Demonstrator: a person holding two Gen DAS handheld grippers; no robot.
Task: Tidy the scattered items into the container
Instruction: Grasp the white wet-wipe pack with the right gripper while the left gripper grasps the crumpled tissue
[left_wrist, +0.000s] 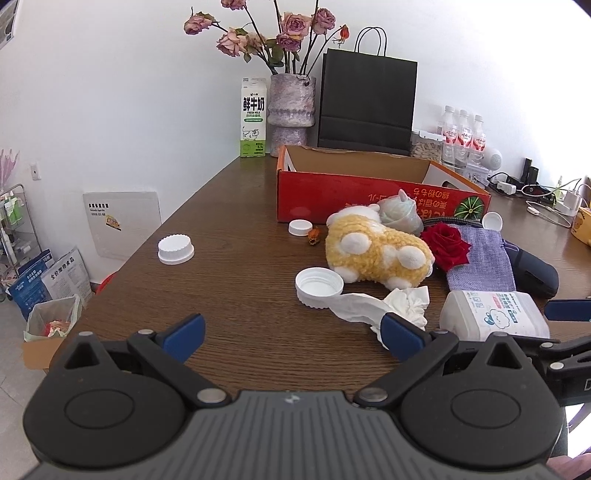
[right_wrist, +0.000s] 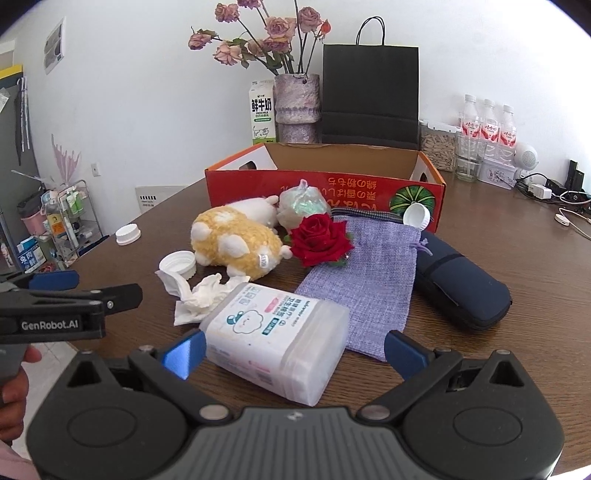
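Right up against the lens, low centre of the right wrist view, lies the white plastic tub, with the right gripper spread wide either side of it, blue pads not pressing, nothing pinched. Over in the left wrist view the left gripper is just as wide open at the bottom of frame, empty, its right pad near the crumpled tissue.

And the red cardboard box, upper centre, looks bare inside as far as its walls let us see. So the tidy-up reads as barely begun!

Everything sits out on the wooden table: the yellow plush toy mid-frame, the red rose beside it, the lilac cloth pouch partly under the tub, the navy case at right, a knotted plastic bag against the box front. Caps too: an open white lid by the tissue, another off alone at left, a small one near the box.

All of it left to go.
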